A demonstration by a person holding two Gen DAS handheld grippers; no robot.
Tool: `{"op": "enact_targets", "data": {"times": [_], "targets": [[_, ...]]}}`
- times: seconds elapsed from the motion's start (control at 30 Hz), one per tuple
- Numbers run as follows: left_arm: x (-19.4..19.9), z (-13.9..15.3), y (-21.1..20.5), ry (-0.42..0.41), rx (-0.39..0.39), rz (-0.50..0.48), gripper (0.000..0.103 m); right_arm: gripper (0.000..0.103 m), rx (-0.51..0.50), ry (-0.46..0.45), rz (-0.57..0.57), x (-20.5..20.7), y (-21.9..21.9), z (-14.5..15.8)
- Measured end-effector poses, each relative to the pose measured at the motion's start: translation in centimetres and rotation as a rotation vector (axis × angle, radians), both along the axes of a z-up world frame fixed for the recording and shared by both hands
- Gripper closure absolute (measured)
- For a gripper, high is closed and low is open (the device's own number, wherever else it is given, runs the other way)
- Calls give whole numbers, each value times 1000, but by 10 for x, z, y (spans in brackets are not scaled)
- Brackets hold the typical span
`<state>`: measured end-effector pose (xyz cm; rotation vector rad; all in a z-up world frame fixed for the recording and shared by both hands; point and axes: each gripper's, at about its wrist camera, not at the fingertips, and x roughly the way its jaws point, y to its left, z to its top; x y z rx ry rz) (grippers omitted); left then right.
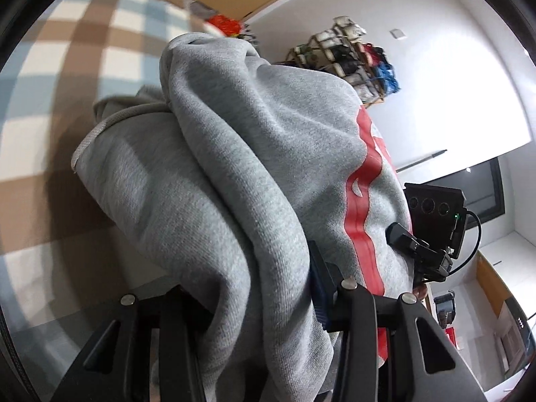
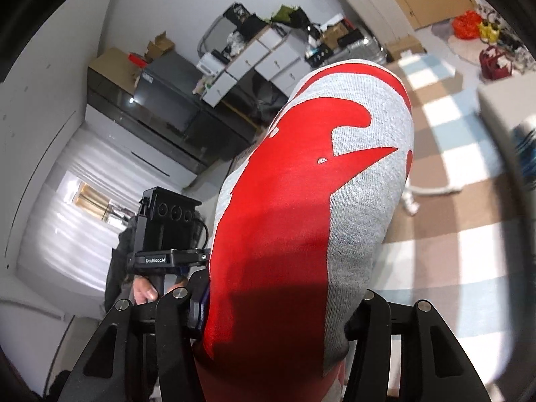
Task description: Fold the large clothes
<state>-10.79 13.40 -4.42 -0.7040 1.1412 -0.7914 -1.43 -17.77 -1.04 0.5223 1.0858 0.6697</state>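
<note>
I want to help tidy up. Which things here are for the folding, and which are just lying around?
For the folding:
grey sweatshirt with red print
left gripper, shut on it
right gripper, shut on it

Just lying around:
checked rug
orange bag
cardboard boxes
stacked shelf of bags

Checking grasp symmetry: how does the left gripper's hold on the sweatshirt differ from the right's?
The left gripper pinches plain grey, bunched folds of the sweatshirt; the right gripper pinches a smoother stretch covered by the red print. Left shows the print only at the side; right has it filling the view. Both are shut on the same lifted garment.
</note>
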Motion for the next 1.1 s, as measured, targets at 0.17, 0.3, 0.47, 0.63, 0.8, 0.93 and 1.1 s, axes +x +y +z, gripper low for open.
{"op": "enact_targets", "data": {"times": [0.17,0.3,0.47,0.63,0.8,0.93,1.1], "targets": [[21,41,-53,-78,-31,-51,66,50,-2,-53,-50,-3,-55,55],[43,71,-106,-148,-55,-99,66,50,-36,-128,-82,-9,-102,101],[72,81,-174,-173,-101,-147,66,50,-91,-193,-126,-11,-170,137],[86,42,-233,-160,-108,-164,66,49,-135,-153,-133,-3,-239,122],[101,-60,-283,-8,10,-138,70,46,-211,100,-178,17,-314,23],[96,-80,-268,-43,0,-142,68,29,-187,244,-252,14,-347,-33],[102,-56,-255,-132,140,-131,68,7,-399,169,-330,-4,-348,-2]]}}
